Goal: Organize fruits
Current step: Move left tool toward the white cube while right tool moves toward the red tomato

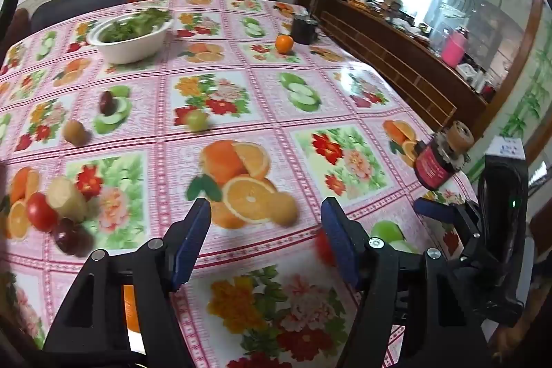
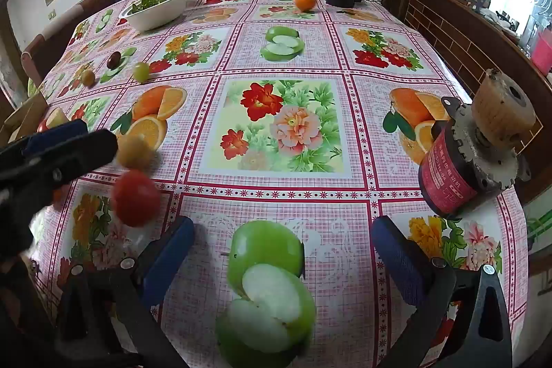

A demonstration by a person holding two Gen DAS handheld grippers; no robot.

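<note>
Your left gripper (image 1: 265,230): jaws wide apart, holding nothing, over the floral-print oilcloth surface (image 1: 310,92) | your right gripper (image 2: 283,250): wide apart, holding nothing | round red tomato (image 2: 135,197) and yellowish round fruit (image 2: 134,151) just beside left gripper | small orange citrus (image 1: 284,43) far side, near white bowl of greens (image 1: 132,37)

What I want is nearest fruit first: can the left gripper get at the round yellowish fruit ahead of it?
Probably yes: the left gripper is open, the yellowish fruit lies just ahead, with only a red tomato close beside.
</note>
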